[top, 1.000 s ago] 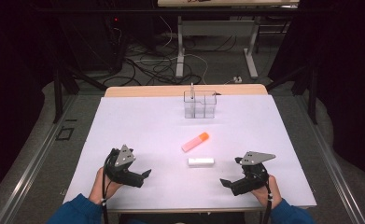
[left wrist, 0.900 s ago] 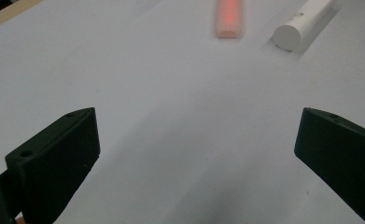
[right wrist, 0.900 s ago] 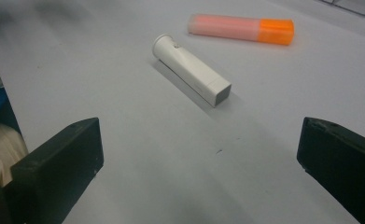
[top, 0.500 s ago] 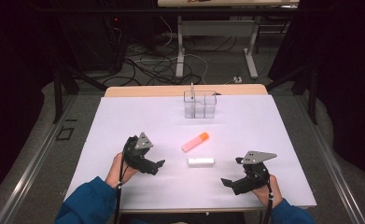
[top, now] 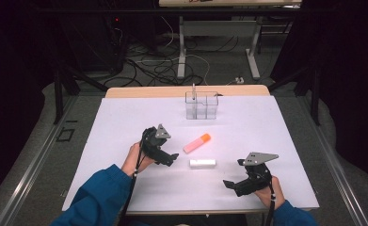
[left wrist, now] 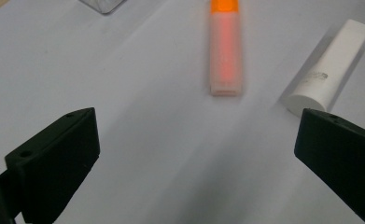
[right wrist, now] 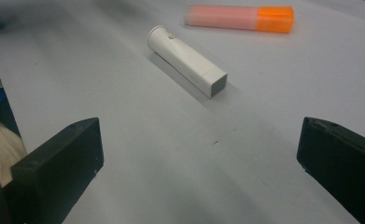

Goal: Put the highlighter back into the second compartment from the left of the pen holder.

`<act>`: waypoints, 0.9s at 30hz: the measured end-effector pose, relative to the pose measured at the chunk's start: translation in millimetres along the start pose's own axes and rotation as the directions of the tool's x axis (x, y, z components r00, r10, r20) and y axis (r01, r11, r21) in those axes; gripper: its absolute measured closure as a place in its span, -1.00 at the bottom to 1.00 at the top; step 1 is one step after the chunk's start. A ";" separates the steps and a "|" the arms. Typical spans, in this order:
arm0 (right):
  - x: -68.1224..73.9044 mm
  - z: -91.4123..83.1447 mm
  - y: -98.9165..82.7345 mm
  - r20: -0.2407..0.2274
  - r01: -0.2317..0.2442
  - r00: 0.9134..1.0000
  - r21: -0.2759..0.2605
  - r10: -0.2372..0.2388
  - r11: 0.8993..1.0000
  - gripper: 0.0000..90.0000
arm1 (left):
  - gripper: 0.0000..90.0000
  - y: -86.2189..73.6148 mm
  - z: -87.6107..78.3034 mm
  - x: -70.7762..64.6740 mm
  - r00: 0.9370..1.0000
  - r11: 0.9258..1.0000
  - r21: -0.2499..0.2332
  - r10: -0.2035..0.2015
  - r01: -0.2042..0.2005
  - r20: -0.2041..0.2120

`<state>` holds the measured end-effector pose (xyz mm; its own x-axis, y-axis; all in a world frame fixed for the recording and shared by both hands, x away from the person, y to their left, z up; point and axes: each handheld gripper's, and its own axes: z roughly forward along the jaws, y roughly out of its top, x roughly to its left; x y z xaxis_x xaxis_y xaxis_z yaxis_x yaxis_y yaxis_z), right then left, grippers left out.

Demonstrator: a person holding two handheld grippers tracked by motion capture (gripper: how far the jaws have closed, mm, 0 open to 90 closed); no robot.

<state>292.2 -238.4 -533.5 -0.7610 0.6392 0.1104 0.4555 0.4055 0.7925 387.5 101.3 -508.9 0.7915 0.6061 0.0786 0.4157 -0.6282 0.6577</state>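
Bench [top: 125,122]: white surface carrying three loose items; a wooden strip shows along its far edge.
Orange marker [top: 196,142]: lies flat near the bench centre, orange cap toward the far right. In the left gripper view [left wrist: 225,51] it sits directly ahead, between the lines of the two jaws, not yet between them.
White tube [top: 203,163]: lies flat just beside the marker on the near side, apart from it. In the right gripper view [right wrist: 187,60] it lies ahead and slightly left of centre.
Clear organiser [top: 201,104]: stands upright at the far middle of the bench, well apart from both items; one thin item stands in its left compartment.
Left gripper [top: 168,158]: held low over the bench, just left of the marker; jaws spread wide, holding nothing.
Right gripper [top: 232,184]: held near the front right edge, apart from the tube; jaws spread wide, holding nothing.
Task status: none stated; judged an early stage. Both items lie ungrasped on the bench.
Remaining: likely grasp marker and tube, then carry each to the organiser.
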 end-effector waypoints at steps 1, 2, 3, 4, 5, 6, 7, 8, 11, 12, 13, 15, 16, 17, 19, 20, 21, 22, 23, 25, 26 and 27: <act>0.5 0.5 -0.3 0.003 -0.006 1.000 -0.006 0.006 1.000 -1.00 | -0.99 2.1 2.1 0.0 1.000 1.000 0.002 -0.004 0.004 0.002; 0.5 0.7 -0.4 0.006 -0.005 1.000 -0.005 0.005 1.000 -1.00 | -0.99 4.3 4.1 0.2 1.000 1.000 0.002 -0.006 0.006 0.003; 0.6 0.8 -0.5 0.006 -0.005 1.000 -0.003 0.005 1.000 -1.00 | -0.98 6.9 5.6 0.8 1.000 1.000 0.012 -0.001 0.001 0.013; 1.0 1.0 -0.4 0.002 -0.008 1.000 -0.005 0.008 1.000 -1.00 | -0.98 8.9 7.7 0.5 1.000 1.000 0.008 0.003 -0.003 0.000; 0.9 0.5 -0.3 0.004 -0.006 1.000 0.001 0.006 1.000 -1.00 | -0.97 11.2 9.3 0.5 1.000 1.000 0.013 0.006 -0.006 0.009; 1.0 0.4 -0.4 0.004 -0.006 1.000 0.004 0.006 1.000 -1.00 | -0.97 13.1 11.6 -0.7 1.000 1.000 0.012 -0.002 0.002 0.002; 0.9 0.4 -0.5 0.006 -0.003 1.000 0.006 0.003 1.000 -1.00 | -0.96 15.3 13.8 -0.6 1.000 1.000 0.013 0.003 -0.003 0.005; 0.8 0.4 -0.6 0.004 -0.003 1.000 0.005 0.003 1.000 -1.00 | -0.96 17.1 16.2 -0.6 1.000 1.000 0.010 0.005 -0.005 0.001; 1.0 1.0 -0.4 0.000 -0.006 1.000 0.006 0.006 1.000 -1.00 | -0.94 21.6 23.4 -0.2 1.000 1.000 0.017 -0.006 0.005 0.004; 1.3 1.0 -0.4 0.000 -0.007 1.000 0.006 0.007 1.000 -1.00 | -0.93 22.8 25.7 -0.1 1.000 1.000 0.014 -0.001 0.001 0.007; 1.4 1.2 -0.4 -0.002 -0.009 1.000 0.006 0.009 1.000 -1.00 | -0.92 24.1 27.4 -0.8 1.000 1.000 0.015 -0.006 0.006 0.006; 1.3 1.1 -0.4 -0.001 -0.010 1.000 0.005 0.010 1.000 -1.00 | -0.87 26.9 30.7 -1.3 1.000 1.000 0.013 0.000 0.000 0.004; 1.2 1.1 -0.5 -0.002 -0.012 1.000 0.007 0.012 1.000 -1.00 | -0.85 28.2 32.6 -1.7 1.000 1.000 0.007 0.004 -0.004 0.000; 1.1 1.2 -0.5 -0.002 -0.012 1.000 0.007 0.012 1.000 -1.00 | -0.83 29.6 34.3 -2.3 1.000 1.000 -0.001 0.003 -0.003 -0.001; 0.8 1.5 -0.6 -0.003 -0.010 1.000 0.007 0.010 1.000 -1.00 | -0.80 33.1 37.1 -3.6 1.000 1.000 0.002 0.001 -0.001 -0.004; 0.8 1.8 -0.6 0.000 -0.010 1.000 0.009 0.010 1.000 -1.00 | -0.78 34.9 38.9 -4.2 1.000 1.000 -0.002 0.003 -0.003 -0.005; 0.8 2.6 -0.9 0.000 -0.010 1.000 0.002 0.010 1.000 -1.00 | -0.76 36.7 41.0 -5.1 1.000 1.000 -0.008 0.003 -0.003 -0.006; 0.9 2.8 -0.9 -0.004 -0.011 1.000 0.003 0.011 1.000 -1.00 | -0.75 38.6 42.6 -5.8 1.000 1.000 -0.009 0.005 -0.005 -0.004; 1.0 2.9 -0.9 -0.003 -0.012 1.000 0.003 0.012 1.000 -1.00 | -0.73 40.5 44.7 -6.7 1.000 1.000 -0.014 0.008 -0.008 -0.006; 1.2 2.0 -0.6 0.001 -0.012 1.000 0.010 0.012 1.000 -1.00 | -0.69 43.9 48.8 -8.3 1.000 1.000 -0.015 0.002 -0.002 -0.005; 1.2 2.1 -0.7 0.001 -0.012 1.000 0.009 0.012 1.000 -1.00 | -0.67 45.4 50.8 -8.7 1.000 1.000 -0.014 0.001 -0.001 -0.010; 1.2 2.6 -0.9 0.002 -0.013 1.000 0.002 0.013 1.000 -1.00 | -0.66 46.8 53.2 -9.4 1.000 1.000 -0.016 -0.001 0.001 -0.011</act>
<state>292.1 -236.3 -535.6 -0.7540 0.6458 0.1199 0.4668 0.3985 0.7895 423.4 40.3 -518.7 0.7863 0.6118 0.0861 0.4088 -0.6197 0.6700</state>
